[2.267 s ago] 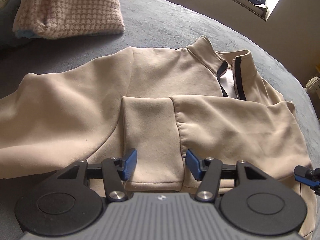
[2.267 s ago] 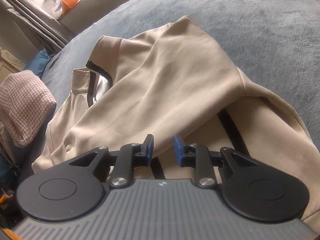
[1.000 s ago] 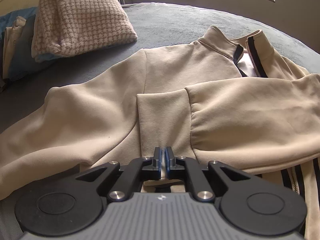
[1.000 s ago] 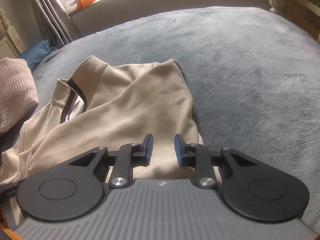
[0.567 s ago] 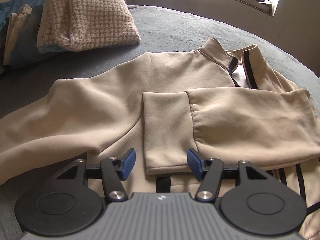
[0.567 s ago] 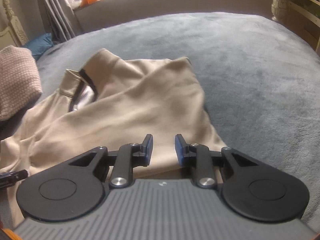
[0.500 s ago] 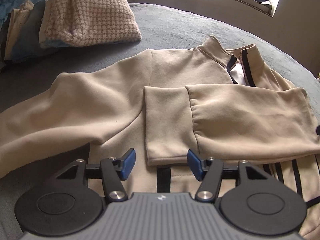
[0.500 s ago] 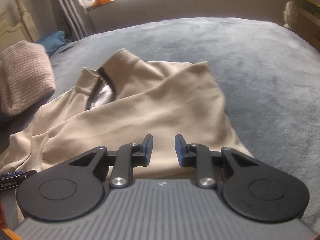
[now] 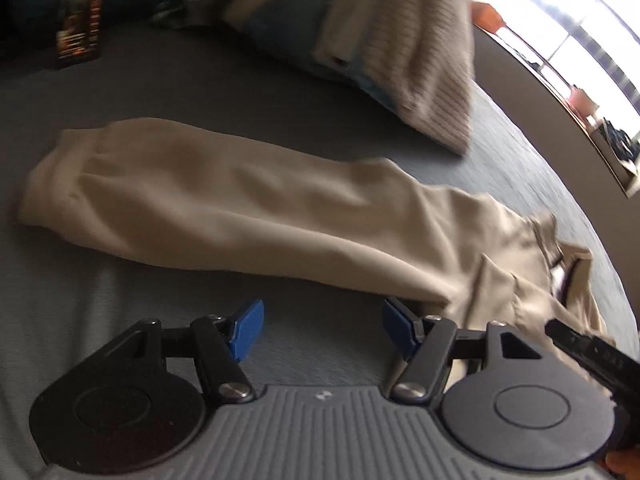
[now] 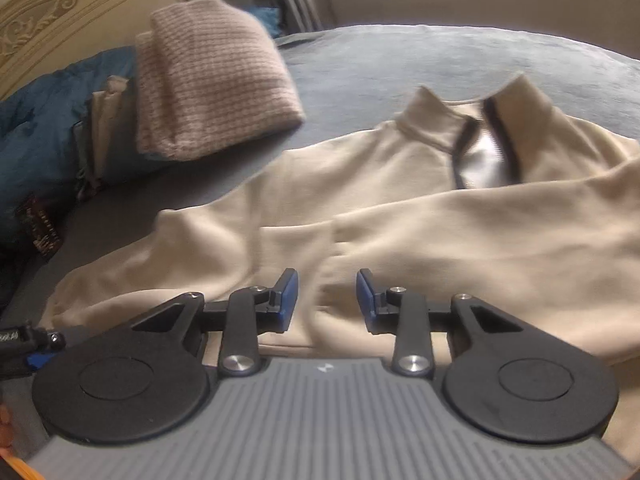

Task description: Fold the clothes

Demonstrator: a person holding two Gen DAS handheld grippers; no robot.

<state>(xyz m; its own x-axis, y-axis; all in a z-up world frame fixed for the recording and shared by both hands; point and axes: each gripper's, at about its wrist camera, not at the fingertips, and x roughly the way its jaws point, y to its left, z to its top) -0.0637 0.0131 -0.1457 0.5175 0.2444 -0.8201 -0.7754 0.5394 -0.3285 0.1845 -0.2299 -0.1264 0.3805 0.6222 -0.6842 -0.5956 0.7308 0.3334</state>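
Note:
A beige zip-neck jacket (image 10: 400,168) lies flat on the grey bed (image 10: 400,60), with one sleeve folded across its chest (image 10: 500,232). The other sleeve (image 9: 224,208) stretches out to the left, its cuff (image 9: 44,184) at the far left. My left gripper (image 9: 322,330) hovers over bare bed just in front of that sleeve; its jaws are opening and nothing is between them. My right gripper (image 10: 326,300) hangs above the folded sleeve's cuff end; its jaws are opening too, and the pads do not press on cloth. Each view catches the other gripper at its edge.
A folded pink-and-white knitted top (image 10: 212,80) rests on blue clothes (image 10: 40,120) at the back left, before a cream headboard (image 10: 60,12). A small dark booklet (image 9: 78,20) lies at the far left. The windowsill (image 9: 576,96) runs behind the bed.
My left gripper went from shut to wide open, let go of the folded cuff and swung left to the outstretched sleeve. My right gripper also swung left and widened.

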